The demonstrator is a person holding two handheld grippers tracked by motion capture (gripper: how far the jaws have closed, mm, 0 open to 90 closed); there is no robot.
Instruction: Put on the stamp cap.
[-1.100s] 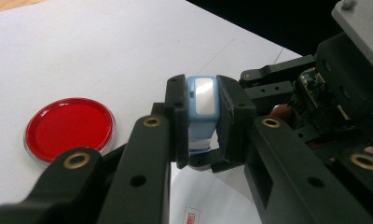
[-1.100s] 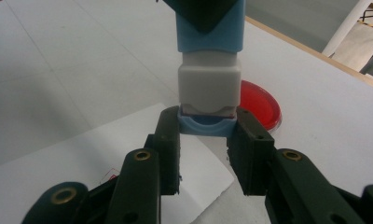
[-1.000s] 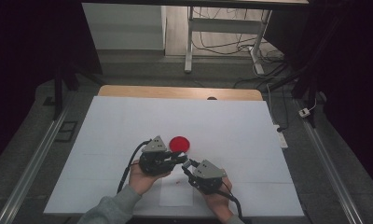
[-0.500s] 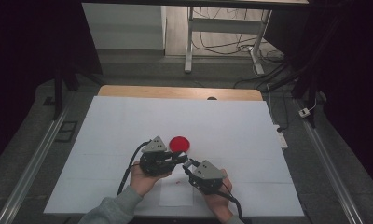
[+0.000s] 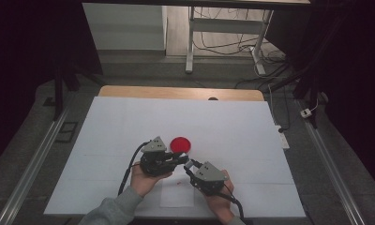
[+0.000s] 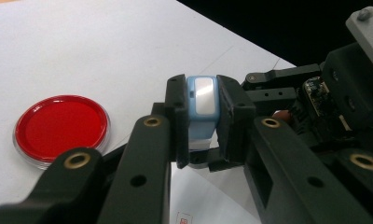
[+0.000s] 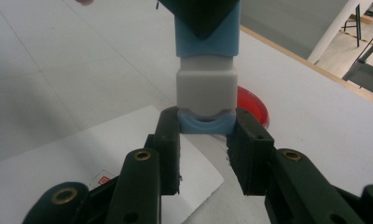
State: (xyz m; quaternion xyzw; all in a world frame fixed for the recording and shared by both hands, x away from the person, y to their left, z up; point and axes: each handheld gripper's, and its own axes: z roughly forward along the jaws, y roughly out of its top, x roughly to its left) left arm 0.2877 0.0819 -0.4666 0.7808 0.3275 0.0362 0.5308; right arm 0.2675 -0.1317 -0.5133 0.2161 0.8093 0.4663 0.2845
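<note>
The left hand-held gripper [image 5: 182, 158] and the right hand-held gripper [image 5: 189, 165] meet tip to tip low over the white bench [image 5: 106, 126], each in one of the person's hands. Between them they share one small blue-and-grey block [image 6: 202, 112]. In the left gripper view the left pair of jaws is pinched on the block's blue sides, with its pale grey face turned up between them. In the right gripper view the right pair of jaws is pinched on the block's rounded blue end [image 7: 206, 122], while the grey middle part and the far blue part rise away from these jaws toward the other gripper.

A red dish [image 5: 180, 144] with a clear rim lies flat on the bench just beyond the left gripper's tips, close to them but apart. In the left gripper view it sits to the left of the jaws; in the right gripper view it peeks out behind the block [image 7: 254, 108].

A white sheet [image 5: 176, 194] lies on the bench under and between the two hands, with a small red mark printed on it.
</note>
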